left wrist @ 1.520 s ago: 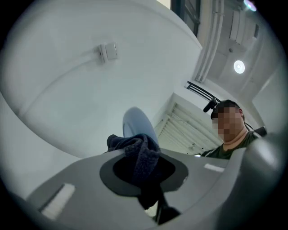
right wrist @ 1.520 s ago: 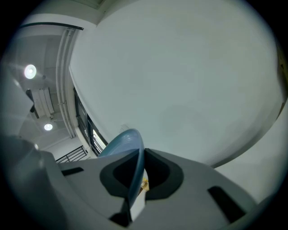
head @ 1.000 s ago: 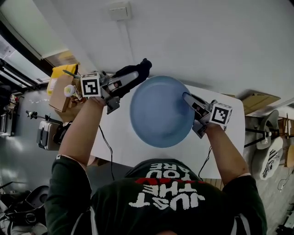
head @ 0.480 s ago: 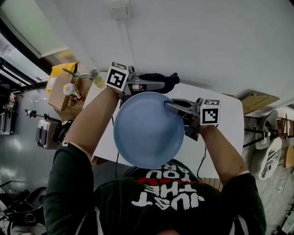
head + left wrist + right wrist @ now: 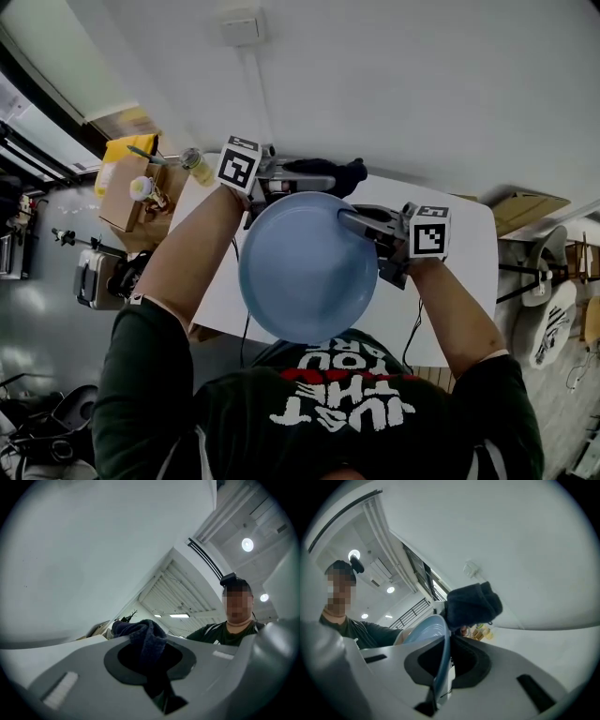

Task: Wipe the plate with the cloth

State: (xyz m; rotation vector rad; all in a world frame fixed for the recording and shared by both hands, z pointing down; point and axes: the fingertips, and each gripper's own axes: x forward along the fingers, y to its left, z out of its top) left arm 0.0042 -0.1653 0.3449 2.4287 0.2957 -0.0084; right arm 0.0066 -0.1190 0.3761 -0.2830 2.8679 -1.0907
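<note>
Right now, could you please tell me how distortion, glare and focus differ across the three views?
Head view: evenly lit and sharp, the plate without harsh glare. Left gripper view: strong fisheye with black corners, a ceiling lamp blown out, the cloth dark, its lower folds losing detail. Right gripper view: same fisheye; the plate's rim, near the lens, is blurred.

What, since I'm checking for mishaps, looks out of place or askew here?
Nothing stands out: the right gripper grips the blue plate by its rim, the left gripper holds the dark cloth beside its far edge.
</note>
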